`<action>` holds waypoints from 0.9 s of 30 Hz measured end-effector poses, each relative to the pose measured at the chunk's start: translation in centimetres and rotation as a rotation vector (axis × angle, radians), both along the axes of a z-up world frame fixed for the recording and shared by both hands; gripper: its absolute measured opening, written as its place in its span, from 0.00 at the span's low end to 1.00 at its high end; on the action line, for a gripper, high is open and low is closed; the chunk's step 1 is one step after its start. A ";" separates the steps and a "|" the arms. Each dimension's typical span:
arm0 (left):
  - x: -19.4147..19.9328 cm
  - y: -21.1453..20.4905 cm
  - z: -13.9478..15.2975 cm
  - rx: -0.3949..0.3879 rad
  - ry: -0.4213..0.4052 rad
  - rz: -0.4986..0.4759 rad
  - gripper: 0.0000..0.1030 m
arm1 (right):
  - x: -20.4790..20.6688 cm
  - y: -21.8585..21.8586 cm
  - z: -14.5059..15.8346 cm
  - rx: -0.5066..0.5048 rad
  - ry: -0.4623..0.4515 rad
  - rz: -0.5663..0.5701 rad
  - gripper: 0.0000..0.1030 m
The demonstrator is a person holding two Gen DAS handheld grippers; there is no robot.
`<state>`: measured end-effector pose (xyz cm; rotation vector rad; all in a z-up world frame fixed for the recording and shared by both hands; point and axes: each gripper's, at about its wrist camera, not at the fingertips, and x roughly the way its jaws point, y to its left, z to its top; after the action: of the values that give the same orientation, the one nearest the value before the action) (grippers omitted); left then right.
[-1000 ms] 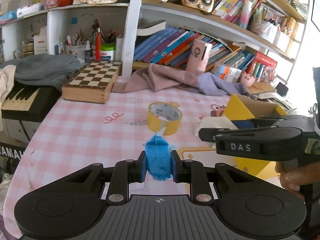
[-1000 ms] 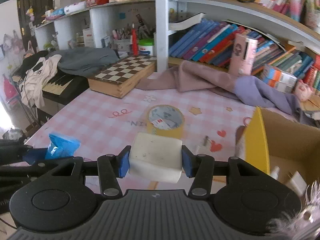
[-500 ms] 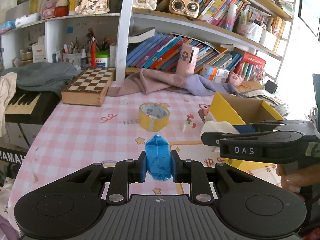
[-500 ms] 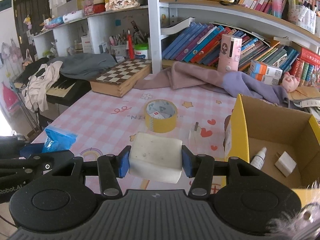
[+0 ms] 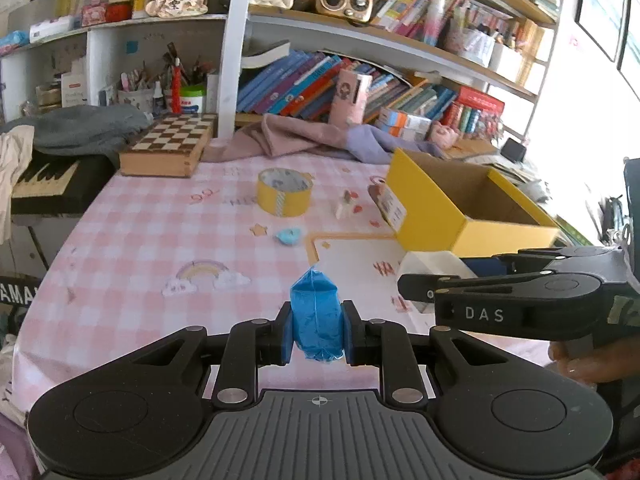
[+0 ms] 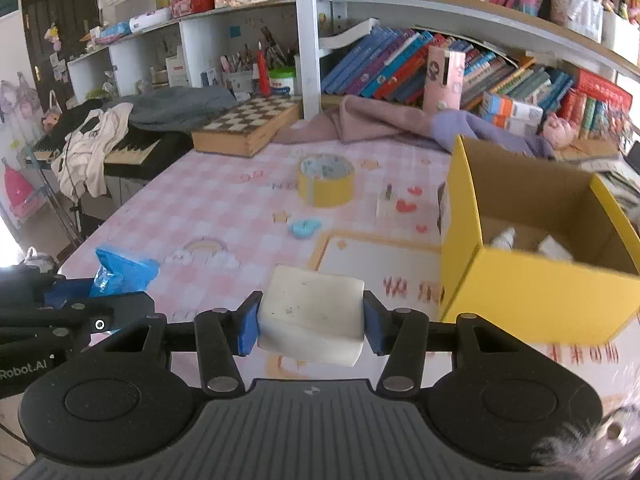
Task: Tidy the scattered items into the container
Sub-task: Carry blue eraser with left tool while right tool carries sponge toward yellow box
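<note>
My left gripper (image 5: 318,330) is shut on a blue packet (image 5: 316,316), held above the pink checked table; the packet also shows in the right wrist view (image 6: 120,274). My right gripper (image 6: 311,322) is shut on a white block (image 6: 312,312), left of the yellow cardboard box (image 6: 536,280). The box (image 5: 456,208) is open and holds a small white bottle (image 6: 505,237) and a white piece (image 6: 554,247). On the table lie a yellow tape roll (image 6: 325,184), a light blue clip (image 6: 305,227) and a small white item (image 6: 385,202).
A wooden chess box (image 6: 248,126), pink and purple cloths (image 6: 384,124) and bookshelves stand at the back. A keyboard with clothes (image 6: 96,144) is at the left edge. A white mat with an orange border (image 6: 372,256) lies beside the box.
Both grippers have pulled back and up from the table with their items held. The tape roll and box look farther away; the light blue clip has come into view.
</note>
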<state>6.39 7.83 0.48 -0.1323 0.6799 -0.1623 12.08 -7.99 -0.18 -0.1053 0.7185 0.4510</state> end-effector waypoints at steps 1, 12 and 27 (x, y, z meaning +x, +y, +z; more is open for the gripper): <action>-0.5 -0.1 -0.1 -0.001 0.002 -0.006 0.21 | -0.6 -0.2 -0.1 0.000 0.003 -0.004 0.47; -4.4 -1.1 -0.7 -0.019 0.027 -0.071 0.21 | -5.8 -2.3 -1.0 -0.007 0.039 -0.085 0.47; -4.3 -3.0 -1.0 -0.044 0.034 -0.173 0.21 | -7.9 -5.1 -0.6 -0.020 0.050 -0.203 0.47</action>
<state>2.12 4.86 -0.50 -0.1186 0.7214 -0.3417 4.18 -13.09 -0.76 -0.0387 0.7744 0.2529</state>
